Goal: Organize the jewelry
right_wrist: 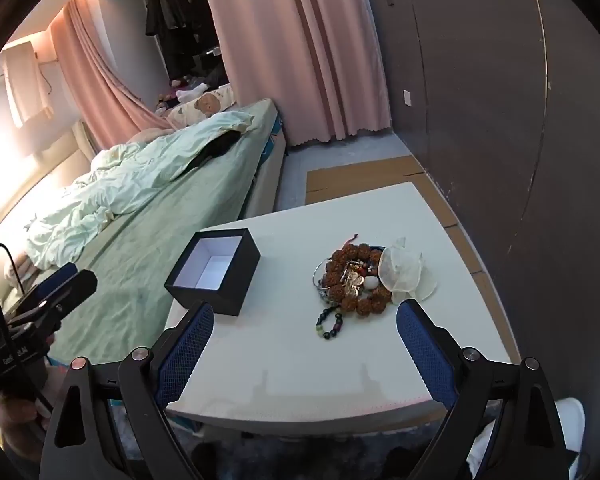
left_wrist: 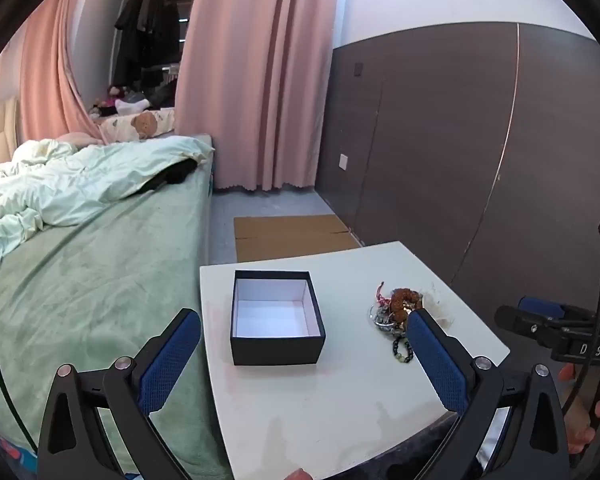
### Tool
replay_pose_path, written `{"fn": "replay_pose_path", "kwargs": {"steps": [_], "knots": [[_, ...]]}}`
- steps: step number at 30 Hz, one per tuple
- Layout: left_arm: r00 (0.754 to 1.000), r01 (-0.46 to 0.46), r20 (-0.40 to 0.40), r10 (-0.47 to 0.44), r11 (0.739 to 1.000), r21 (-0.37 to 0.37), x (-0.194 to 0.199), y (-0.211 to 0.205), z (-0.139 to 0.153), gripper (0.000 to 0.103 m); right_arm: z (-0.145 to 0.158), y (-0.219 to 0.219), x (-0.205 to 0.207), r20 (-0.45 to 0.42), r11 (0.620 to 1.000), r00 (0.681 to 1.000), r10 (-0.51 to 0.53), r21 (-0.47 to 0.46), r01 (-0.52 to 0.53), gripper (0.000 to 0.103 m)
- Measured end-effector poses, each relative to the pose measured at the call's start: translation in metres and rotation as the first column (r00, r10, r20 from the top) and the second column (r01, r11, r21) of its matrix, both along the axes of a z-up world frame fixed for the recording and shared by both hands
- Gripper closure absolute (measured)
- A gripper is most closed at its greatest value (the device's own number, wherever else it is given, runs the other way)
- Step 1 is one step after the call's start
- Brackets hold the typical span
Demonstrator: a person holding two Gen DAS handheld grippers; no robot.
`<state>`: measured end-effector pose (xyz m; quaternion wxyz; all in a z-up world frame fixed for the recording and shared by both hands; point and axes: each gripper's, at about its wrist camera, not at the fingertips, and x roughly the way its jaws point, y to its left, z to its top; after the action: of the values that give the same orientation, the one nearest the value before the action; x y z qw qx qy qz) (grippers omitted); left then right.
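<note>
Looking down we see the white table (right_wrist: 284,360), the open black box (right_wrist: 214,276) near its left edge, then the jewelry pile (right_wrist: 354,282) toward its right edge. Our left gripper (left_wrist: 304,328) and right gripper (right_wrist: 304,320) hover released, holding nothing.

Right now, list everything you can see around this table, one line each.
table: one, white, beside the bed
box: one, black outside, white inside, open and empty, on the table's left part
jewelry pile: one heap, brown beads, gold and silver pieces, on the table's right part
beaded bracelet: one, dark with green beads, at the pile's near edge
sheer pouch: one, whitish, against the pile's right side
bed: one, green sheet, pale duvet
curtains: pink, behind the bed
cardboard: flat, brown, on the floor
left hand-held gripper: open, empty
right hand-held gripper: open, empty
</note>
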<state>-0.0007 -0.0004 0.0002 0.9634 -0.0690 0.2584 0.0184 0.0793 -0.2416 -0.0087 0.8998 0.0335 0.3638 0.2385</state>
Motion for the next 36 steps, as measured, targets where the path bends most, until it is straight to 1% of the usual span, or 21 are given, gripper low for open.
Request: {"fn": "replay_pose_path", "kwargs": {"steps": [2,3,5,8,10,14,17,25,33,36], "knots": [[1.000,-0.003,0.004,0.003,1.000,0.020,-0.003,0.000,0.001,0.000,0.000,0.001,0.000,0.000,1.000,1.000,0.002,-0.004,-0.002,0.009],[1.000,-0.004,-0.001,0.004,1.000,0.001,0.000,0.002,-0.002,0.000,0.000,0.001,0.001,-0.001,1.000,1.000,0.002,-0.005,-0.002,0.009],[0.999,0.005,-0.039,-0.004,0.999,0.038,0.005,-0.005,-0.003,0.000,0.001,0.003,0.000,0.008,1.000,1.000,0.002,-0.017,-0.002,0.009],[1.000,0.006,-0.027,-0.006,1.000,0.009,0.007,0.001,-0.005,0.000,0.002,0.004,0.001,0.010,1.000,1.000,0.002,-0.021,-0.002,0.009],[1.000,0.007,-0.021,-0.007,1.000,0.015,0.009,-0.002,-0.008,0.000,0.001,0.008,0.003,0.016,1.000,1.000,0.005,-0.023,-0.004,0.009],[1.000,0.007,-0.011,-0.007,1.000,-0.001,0.006,0.001,-0.006,0.000,0.003,0.009,0.001,0.026,1.000,1.000,0.005,-0.029,-0.005,0.009],[1.000,0.008,-0.007,-0.008,1.000,-0.003,0.006,0.002,-0.006,0.000,0.006,0.010,0.002,0.038,0.999,0.999,0.014,-0.040,-0.012,0.009],[1.000,0.020,-0.007,-0.020,1.000,-0.008,0.007,0.002,-0.007,0.000,0.007,0.009,0.005,0.041,0.999,0.999,0.024,-0.022,-0.023,0.009],[0.999,0.031,-0.007,-0.031,0.999,-0.010,0.007,-0.003,-0.006,0.000,0.010,0.009,-0.004,0.078,0.999,0.997,0.012,-0.038,-0.009,0.009],[0.999,0.039,0.002,-0.039,0.999,-0.011,0.006,-0.002,-0.005,0.000,0.011,0.007,-0.002,0.066,1.000,0.998,0.007,-0.024,-0.006,0.009]]}}
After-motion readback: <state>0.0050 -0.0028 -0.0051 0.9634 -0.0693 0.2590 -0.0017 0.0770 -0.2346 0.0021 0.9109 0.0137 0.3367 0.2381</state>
